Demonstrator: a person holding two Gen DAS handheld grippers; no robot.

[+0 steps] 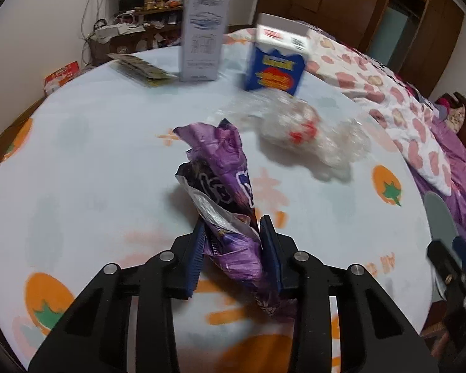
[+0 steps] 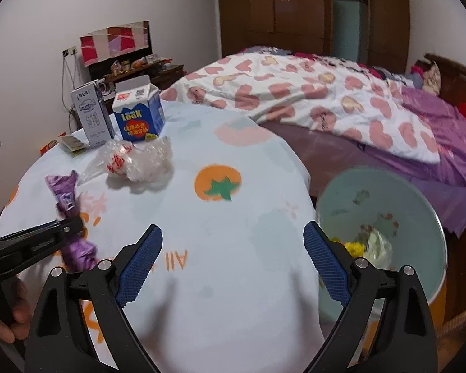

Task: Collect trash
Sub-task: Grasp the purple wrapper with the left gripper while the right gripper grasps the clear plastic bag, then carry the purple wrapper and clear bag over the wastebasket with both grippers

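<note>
The left gripper clamps the purple wrapper at table centre. At 1 o'clock: one clear plastic bag, two cartons. The right gripper gapes empty; trash bin at 3 o'clock.

Both wrist views look steeply down, close over one shared table, from neighbouring sides.

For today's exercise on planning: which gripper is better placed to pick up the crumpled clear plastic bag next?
Right: the right gripper is open and empty, while the left gripper clamps the purple wrapper. The plastic bag lies ahead.
</note>
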